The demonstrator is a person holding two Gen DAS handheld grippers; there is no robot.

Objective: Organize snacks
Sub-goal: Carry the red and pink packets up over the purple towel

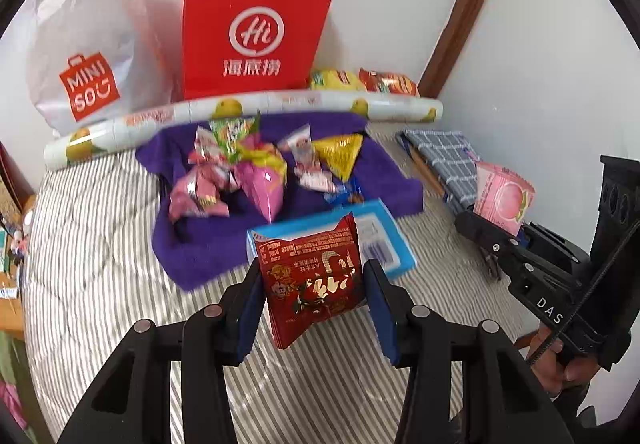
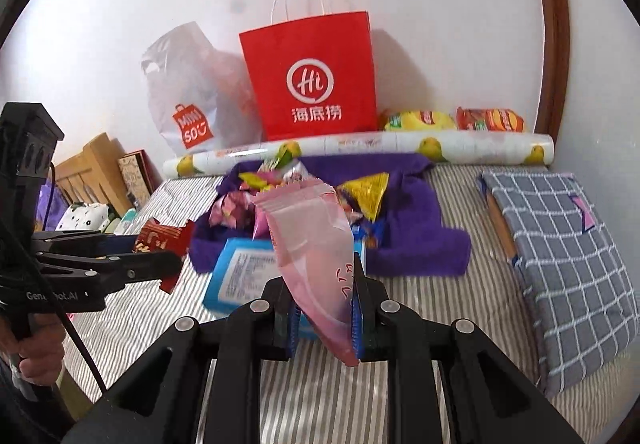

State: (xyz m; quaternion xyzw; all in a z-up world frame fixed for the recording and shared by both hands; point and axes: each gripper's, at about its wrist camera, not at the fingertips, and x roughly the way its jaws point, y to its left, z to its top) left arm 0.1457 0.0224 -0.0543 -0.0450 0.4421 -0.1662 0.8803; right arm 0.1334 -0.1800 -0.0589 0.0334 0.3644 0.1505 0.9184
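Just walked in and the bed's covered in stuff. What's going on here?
A person is sorting snacks with two handheld grippers. The left gripper holds a dark red foil snack packet; the right gripper holds a pink plastic snack packet. More wrapped snacks lie heaped on a purple towel over the striped bedcover.
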